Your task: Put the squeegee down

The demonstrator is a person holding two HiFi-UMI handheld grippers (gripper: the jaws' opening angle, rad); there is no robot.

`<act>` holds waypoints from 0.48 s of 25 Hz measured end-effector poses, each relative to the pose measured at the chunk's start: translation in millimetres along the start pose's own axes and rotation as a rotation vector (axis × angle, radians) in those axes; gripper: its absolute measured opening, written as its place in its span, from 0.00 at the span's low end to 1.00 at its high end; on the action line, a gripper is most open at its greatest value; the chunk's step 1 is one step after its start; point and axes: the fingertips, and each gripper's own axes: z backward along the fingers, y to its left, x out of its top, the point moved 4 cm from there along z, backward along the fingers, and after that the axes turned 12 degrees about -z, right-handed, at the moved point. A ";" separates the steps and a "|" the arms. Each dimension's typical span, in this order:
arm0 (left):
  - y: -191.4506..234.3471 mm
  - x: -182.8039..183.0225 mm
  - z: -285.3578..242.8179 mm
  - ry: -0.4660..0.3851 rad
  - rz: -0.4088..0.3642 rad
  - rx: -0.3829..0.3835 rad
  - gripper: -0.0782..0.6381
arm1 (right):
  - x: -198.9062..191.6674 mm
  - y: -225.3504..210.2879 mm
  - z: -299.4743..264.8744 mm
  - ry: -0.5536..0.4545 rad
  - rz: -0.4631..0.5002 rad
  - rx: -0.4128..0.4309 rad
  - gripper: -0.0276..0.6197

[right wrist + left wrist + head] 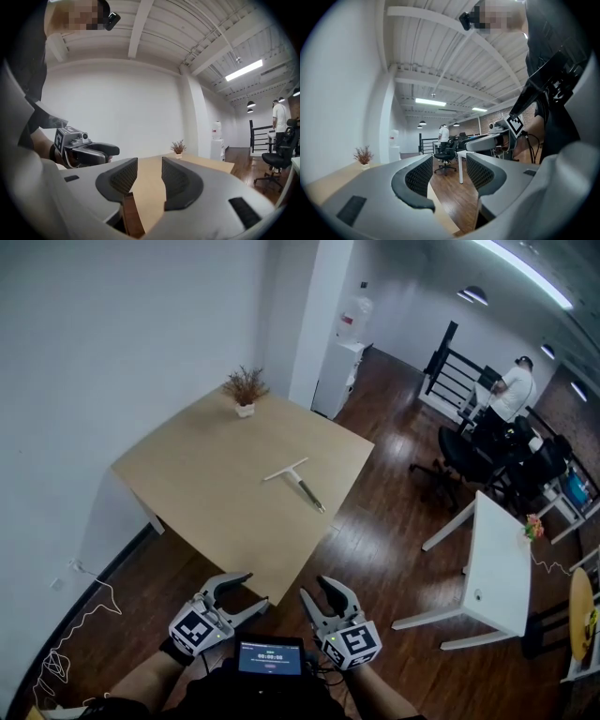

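Left hand-held gripper [251,589]: jaws spread, nothing between. Head view alone shows the squeegee [296,482], flat mid-surface on the wooden worktop [187,484], well apart from both grippers. Right hand-held gripper [315,590]: jaws spread, nothing between. Chest screen [270,657]: writing too small to read.

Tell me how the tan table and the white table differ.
The tan table is broad and squarish; the white table is narrow and long. The tan table bears a squeegee and a potted plant; the white table carries small flowers at one end. The tan table sits beside the wall; the white table stands free. Both stand on dark wood floor.
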 end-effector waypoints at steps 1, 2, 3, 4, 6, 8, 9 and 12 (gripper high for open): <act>-2.0 1.2 1.7 0.001 0.003 0.003 0.43 | 0.6 0.8 2.5 0.003 0.006 -0.002 0.33; -3.8 1.9 3.6 0.001 0.003 0.006 0.43 | 0.7 2.0 4.3 0.007 0.012 -0.001 0.32; -5.5 2.3 5.5 0.000 0.004 0.008 0.43 | 0.1 3.4 5.6 0.012 0.017 0.001 0.32; -7.3 2.7 7.2 0.000 0.005 0.010 0.43 | -0.5 4.9 6.9 0.014 0.022 0.003 0.32; -11.0 4.3 9.2 0.001 0.006 0.013 0.43 | 1.3 8.9 10.2 0.020 0.031 0.007 0.32; -14.4 7.2 9.7 0.003 0.008 0.015 0.43 | 6.0 12.7 14.1 0.033 0.039 0.007 0.32; -15.7 8.7 10.2 0.002 0.009 0.016 0.43 | 6.9 12.3 16.0 0.036 0.046 0.002 0.32; -17.7 10.7 13.5 0.001 0.006 0.025 0.43 | 5.9 9.4 20.4 0.040 0.076 -0.016 0.32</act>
